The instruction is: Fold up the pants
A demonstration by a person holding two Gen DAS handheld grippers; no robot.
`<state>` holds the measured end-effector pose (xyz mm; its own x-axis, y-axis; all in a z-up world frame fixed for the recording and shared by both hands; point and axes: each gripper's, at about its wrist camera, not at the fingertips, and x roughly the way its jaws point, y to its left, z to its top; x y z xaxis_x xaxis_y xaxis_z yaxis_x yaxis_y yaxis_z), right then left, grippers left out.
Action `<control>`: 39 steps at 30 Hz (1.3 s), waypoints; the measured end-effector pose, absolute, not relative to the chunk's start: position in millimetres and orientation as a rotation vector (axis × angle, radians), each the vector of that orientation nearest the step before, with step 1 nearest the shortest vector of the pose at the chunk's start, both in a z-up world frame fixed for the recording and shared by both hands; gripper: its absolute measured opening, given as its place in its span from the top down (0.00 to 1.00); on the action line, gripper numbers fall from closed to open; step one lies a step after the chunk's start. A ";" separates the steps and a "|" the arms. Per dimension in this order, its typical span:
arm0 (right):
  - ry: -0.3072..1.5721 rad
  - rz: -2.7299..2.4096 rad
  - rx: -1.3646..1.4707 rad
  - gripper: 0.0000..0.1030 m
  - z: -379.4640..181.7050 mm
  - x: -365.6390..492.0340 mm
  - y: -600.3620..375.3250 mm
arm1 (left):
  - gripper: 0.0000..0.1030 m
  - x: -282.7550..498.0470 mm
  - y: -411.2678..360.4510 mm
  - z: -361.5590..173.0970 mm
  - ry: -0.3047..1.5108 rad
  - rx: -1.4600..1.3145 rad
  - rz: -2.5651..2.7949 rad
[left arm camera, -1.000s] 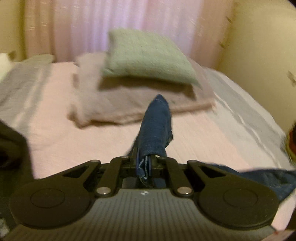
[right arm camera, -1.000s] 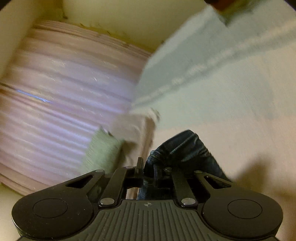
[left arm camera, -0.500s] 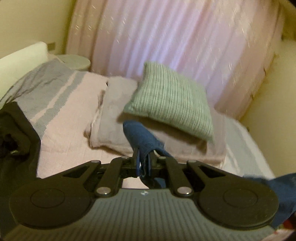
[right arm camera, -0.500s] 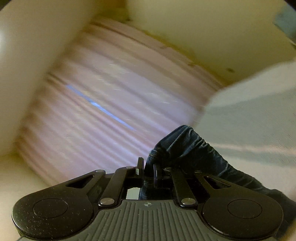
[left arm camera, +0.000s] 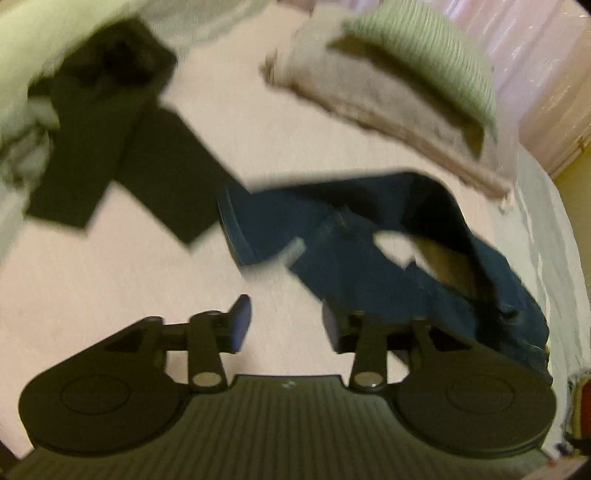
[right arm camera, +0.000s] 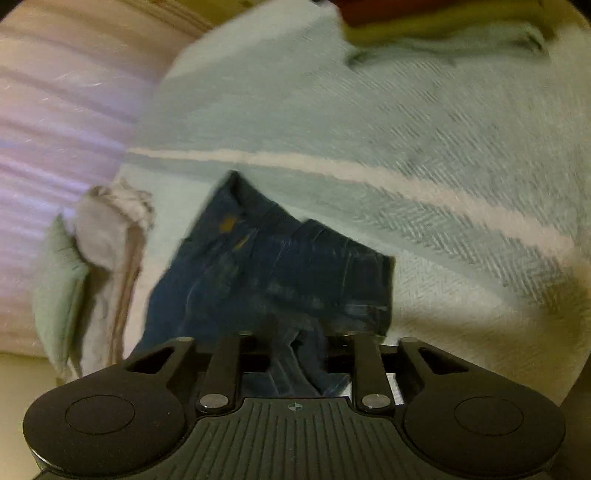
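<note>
Dark blue jeans (left arm camera: 332, 229) lie crumpled on the pink bedspread (left arm camera: 110, 288), one leg stretched out to the left. My left gripper (left arm camera: 286, 325) hovers just in front of them. Its jaws are opening, and only bedspread shows in the gap; the denim lies against the right finger (left arm camera: 332, 326). In the right wrist view the jeans (right arm camera: 277, 266) rest on the pale blue-grey cover (right arm camera: 406, 129), waist end spread out. My right gripper (right arm camera: 299, 343) is right over them. Its jaws are opening too, with a loose fold of denim between the parted fingers.
A black garment (left arm camera: 122, 147) lies spread at the upper left of the bed. A green pillow (left arm camera: 424, 55) sits on a beige pillow (left arm camera: 369, 96) at the head, before pink curtains (right arm camera: 55, 110). Folded red and yellow cloth (right arm camera: 443, 22) sits at the far edge.
Both grippers swung down from the raised, curtain-facing pose toward the bed. Each was shut on denim before; now both stand apart and the jeans lie on the bed.
</note>
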<state>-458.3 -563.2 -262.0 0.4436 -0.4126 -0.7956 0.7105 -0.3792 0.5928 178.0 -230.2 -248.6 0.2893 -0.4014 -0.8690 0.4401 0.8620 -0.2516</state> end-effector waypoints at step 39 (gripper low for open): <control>0.041 -1.128 1.253 0.92 -154.4 -486.1 -532.5 | 0.99 229.1 -145.5 -246.4 0.878 -0.168 -0.326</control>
